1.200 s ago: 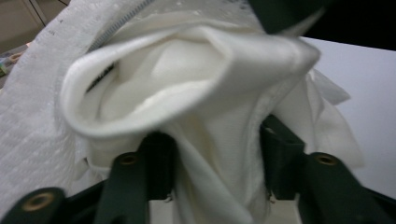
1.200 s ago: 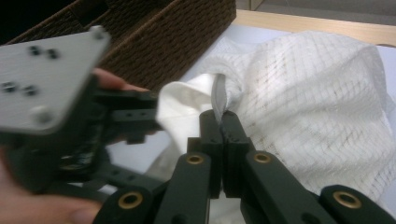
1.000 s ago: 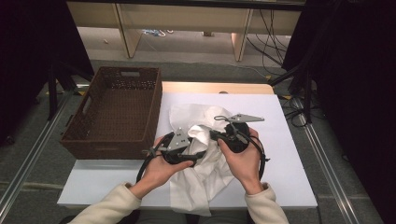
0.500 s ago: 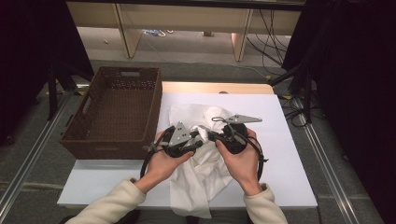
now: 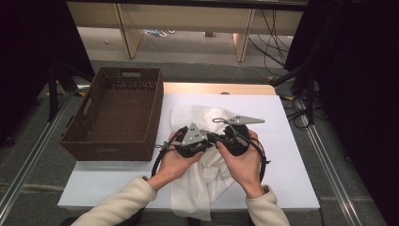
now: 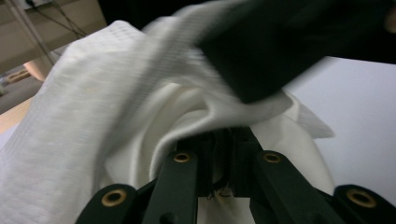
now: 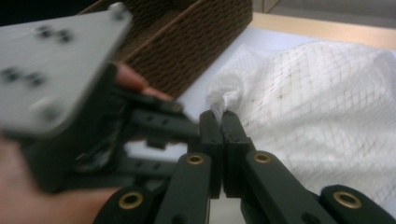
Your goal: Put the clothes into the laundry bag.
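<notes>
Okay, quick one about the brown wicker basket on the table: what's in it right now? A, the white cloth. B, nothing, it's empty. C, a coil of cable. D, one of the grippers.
B: in the high view the basket shows only its bare woven floor, while the white cloth lies on the table beside it, pinched by the left gripper and the right gripper.
</notes>
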### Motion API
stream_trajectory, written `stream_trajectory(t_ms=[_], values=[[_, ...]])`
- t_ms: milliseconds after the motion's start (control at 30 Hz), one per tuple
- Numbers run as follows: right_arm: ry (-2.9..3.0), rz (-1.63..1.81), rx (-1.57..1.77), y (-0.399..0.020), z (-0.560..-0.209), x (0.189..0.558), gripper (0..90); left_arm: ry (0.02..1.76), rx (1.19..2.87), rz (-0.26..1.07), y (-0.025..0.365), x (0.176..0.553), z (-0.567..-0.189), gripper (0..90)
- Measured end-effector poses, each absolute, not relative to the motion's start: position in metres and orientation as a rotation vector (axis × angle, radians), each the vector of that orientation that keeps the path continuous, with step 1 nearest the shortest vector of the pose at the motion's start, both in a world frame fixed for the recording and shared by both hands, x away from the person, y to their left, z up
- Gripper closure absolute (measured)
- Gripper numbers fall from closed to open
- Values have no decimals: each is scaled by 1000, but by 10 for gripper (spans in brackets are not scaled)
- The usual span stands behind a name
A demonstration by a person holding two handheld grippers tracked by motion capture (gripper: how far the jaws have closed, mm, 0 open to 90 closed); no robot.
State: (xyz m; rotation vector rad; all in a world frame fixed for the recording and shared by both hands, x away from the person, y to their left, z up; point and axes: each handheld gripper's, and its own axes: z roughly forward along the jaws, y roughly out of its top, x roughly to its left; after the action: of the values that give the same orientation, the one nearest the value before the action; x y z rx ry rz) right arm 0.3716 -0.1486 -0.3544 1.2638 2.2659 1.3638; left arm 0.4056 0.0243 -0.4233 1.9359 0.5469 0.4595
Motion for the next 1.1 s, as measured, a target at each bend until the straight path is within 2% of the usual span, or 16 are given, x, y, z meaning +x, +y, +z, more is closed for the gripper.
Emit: stream_trajectory(t_ms=[67, 167, 300, 333, 400, 467, 533, 667, 833, 1000, 1100], values=[[2277, 1367, 1275, -147, -353, 370, 900, 577, 1941, 519, 27, 415, -427, 826], [2294, 1356, 1285, -145, -353, 368, 900, 642, 1909, 480, 30, 423, -431, 827], [2290, 1361, 1299, -147, -354, 370, 900, 619, 1904, 483, 31, 419, -431, 790], [2282, 1354, 1283, -148, -354, 371, 900, 604, 1914, 464, 33, 417, -429, 746], [2275, 1346, 1279, -150, -353, 371, 900, 603, 1923, 428, 37, 409, -426, 602], [2274, 1349, 1272, -151, -354, 372, 900, 596, 1939, 425, 42, 397, -423, 460], [2263, 1348, 1305, -151, -353, 371, 900, 589, 1969, 429, 50, 385, -420, 354], [2260, 1341, 1294, -152, -353, 371, 900, 596, 1993, 422, 66, 368, -422, 268], [2270, 1334, 1318, -150, -353, 371, 900, 638, 2070, 388, 73, 371, -446, 278], [2279, 1333, 1292, -150, -355, 372, 900, 579, 2103, 376, 64, 385, -461, 488], [2267, 1330, 1311, -151, -355, 372, 900, 653, 2054, 316, 57, 386, -461, 642]])
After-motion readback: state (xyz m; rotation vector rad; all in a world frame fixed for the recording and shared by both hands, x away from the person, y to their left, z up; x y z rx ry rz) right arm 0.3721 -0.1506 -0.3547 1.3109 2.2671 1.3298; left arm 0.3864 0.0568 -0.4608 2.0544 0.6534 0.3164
